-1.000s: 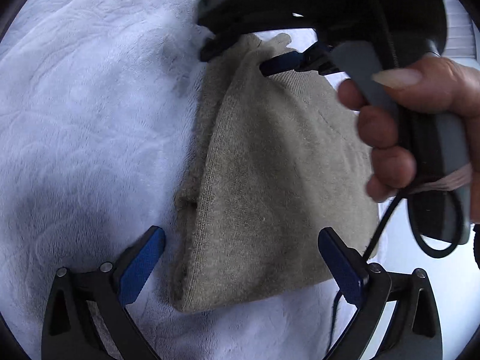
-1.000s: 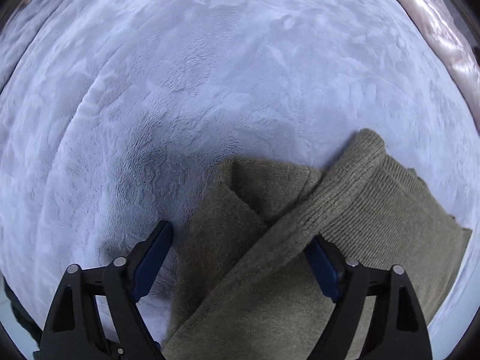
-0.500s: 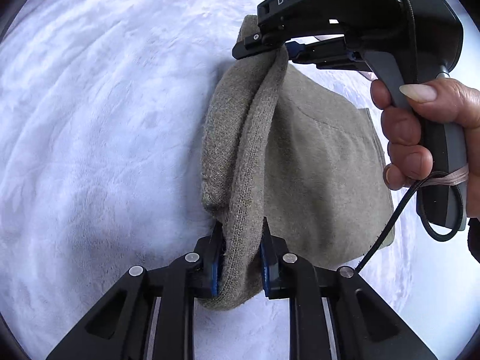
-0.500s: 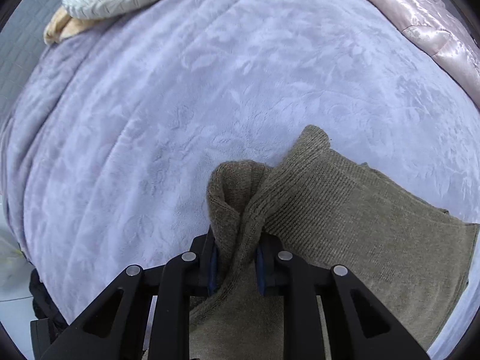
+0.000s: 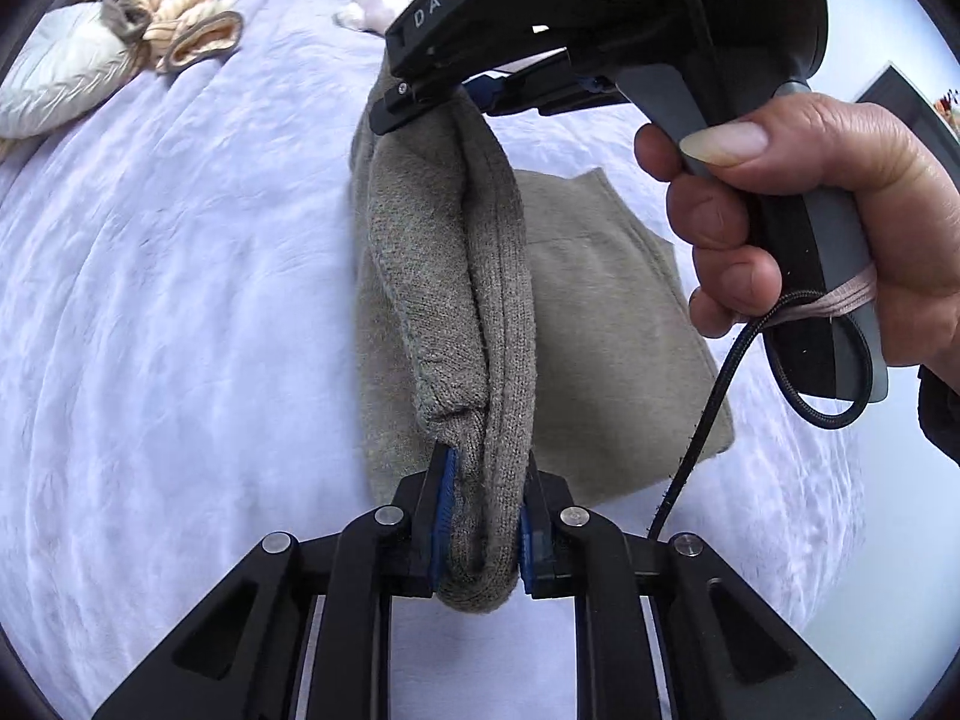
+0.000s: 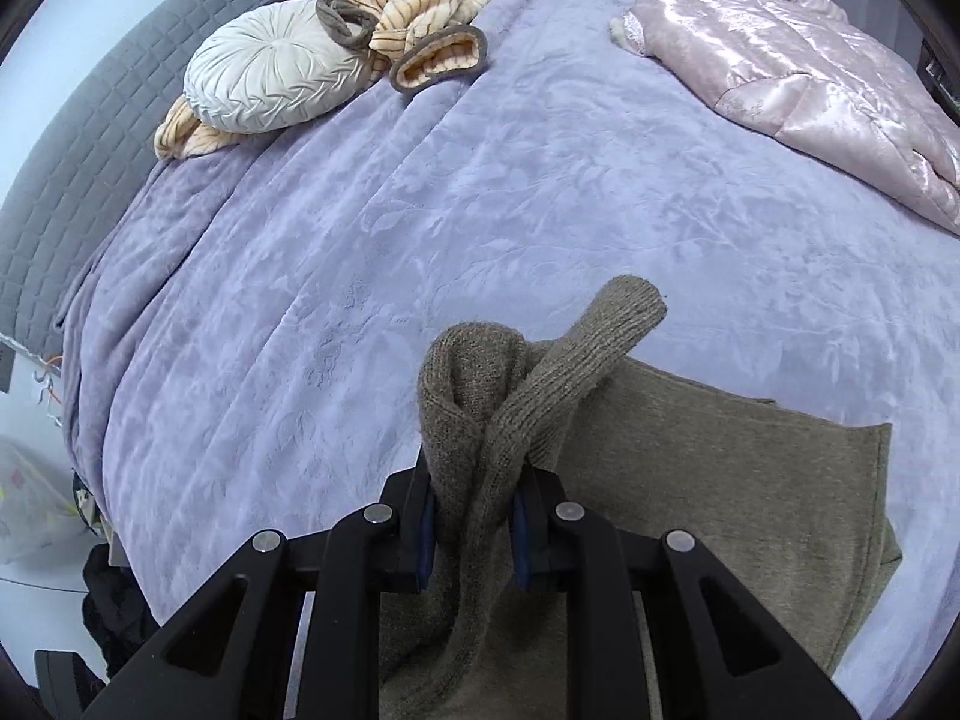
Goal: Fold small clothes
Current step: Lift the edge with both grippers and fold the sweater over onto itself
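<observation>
A small olive-grey knit garment lies on the lavender bedspread. Its folded left edge is lifted off the bed as a taut ridge between my two grippers. My left gripper is shut on the near end of that edge. My right gripper is shut on the far end, held by a hand in the left wrist view. In the right wrist view my right gripper pinches bunched knit, and the rest of the garment lies flat to the right.
A round white cushion and a striped tan fleece garment lie at the bed's far left. A pink satin jacket lies at the far right. The grey headboard borders the left. A black cable hangs from the right gripper.
Both grippers went from open around the garment's edge to shut on it. They have lifted that edge up off the bedspread.
</observation>
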